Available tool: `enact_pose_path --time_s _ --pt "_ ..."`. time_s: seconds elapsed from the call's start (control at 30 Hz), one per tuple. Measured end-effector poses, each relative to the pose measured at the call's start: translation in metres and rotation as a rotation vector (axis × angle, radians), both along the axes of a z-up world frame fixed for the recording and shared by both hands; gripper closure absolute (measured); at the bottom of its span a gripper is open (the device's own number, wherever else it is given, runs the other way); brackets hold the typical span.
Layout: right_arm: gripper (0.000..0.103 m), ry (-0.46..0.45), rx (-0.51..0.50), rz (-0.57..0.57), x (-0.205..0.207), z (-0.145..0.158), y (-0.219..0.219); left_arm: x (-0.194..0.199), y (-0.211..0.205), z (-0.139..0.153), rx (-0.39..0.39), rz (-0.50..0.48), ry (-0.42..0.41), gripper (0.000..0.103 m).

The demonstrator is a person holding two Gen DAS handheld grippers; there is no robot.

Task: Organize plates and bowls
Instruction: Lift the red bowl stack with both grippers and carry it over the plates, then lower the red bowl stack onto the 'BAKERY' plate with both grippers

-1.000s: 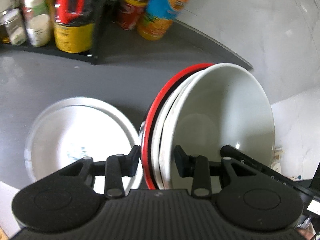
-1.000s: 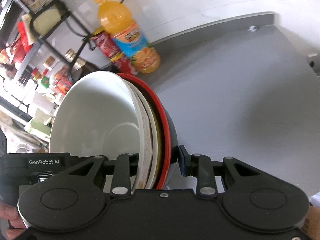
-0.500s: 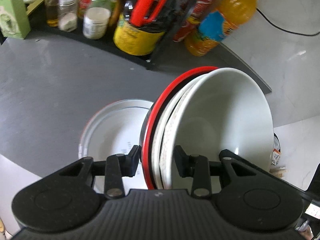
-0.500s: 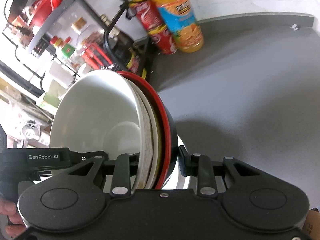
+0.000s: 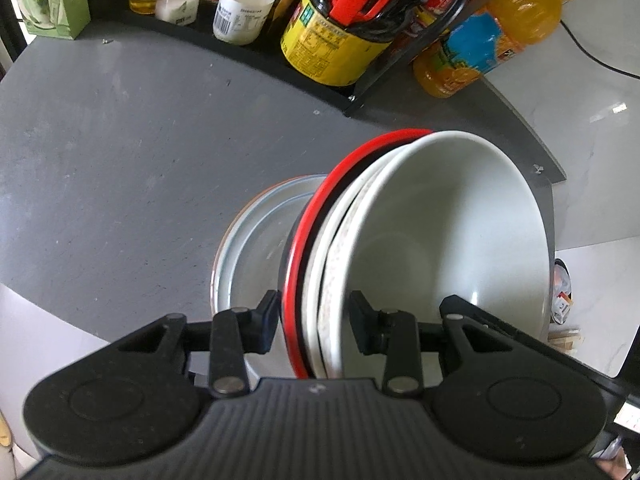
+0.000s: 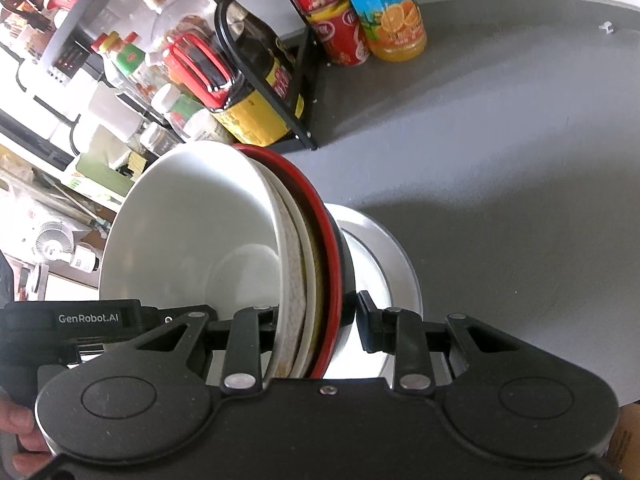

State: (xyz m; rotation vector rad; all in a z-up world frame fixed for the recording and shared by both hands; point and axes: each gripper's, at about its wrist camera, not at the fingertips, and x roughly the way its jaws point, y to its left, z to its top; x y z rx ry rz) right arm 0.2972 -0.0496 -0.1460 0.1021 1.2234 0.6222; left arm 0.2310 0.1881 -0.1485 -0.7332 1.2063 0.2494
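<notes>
White and red-rimmed bowls (image 5: pixel 420 248) are nesting, clamped at opposite rims in your left tongs (image 5: pixel 314 320) and right tongs (image 6: pixel 316 326), hovering over the plates (image 5: pixel 256 240) at six o'clock on the grey surface (image 5: pixel 120 160); setting down is remaining.

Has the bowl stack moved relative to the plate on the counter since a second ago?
Yes. In the left wrist view the bowl stack, clamped by the left gripper, now overlaps the plate on the counter; earlier it sat beside the plate.
</notes>
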Motion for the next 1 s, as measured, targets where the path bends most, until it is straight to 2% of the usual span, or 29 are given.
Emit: enact_pose_path --time_s 0.37,0.67,0.77,0.9,1.0 --pt "0.074 0.049 -0.045 -0.04 -0.003 -0.022 -0.001 0.008 -0.002 -0.03 -0.032 -0.038 0.049 0.067" --pt "0.074 0.064 -0.057 -0.059 -0.007 -0.03 0.003 0.007 0.004 -0.043 -0.041 -0.052 0.074 0.067" --pt "0.074 0.059 -0.061 -0.07 -0.005 -0.029 0.003 0.009 0.005 -0.042 -0.043 -0.059 0.059 0.067" --pt "0.072 0.073 -0.063 -0.08 -0.001 -0.032 0.005 0.015 0.001 -0.039 -0.019 -0.096 0.065 0.067" --pt "0.065 0.067 -0.057 -0.067 -0.003 -0.032 0.007 0.019 -0.005 -0.037 0.009 -0.142 0.08 0.063"
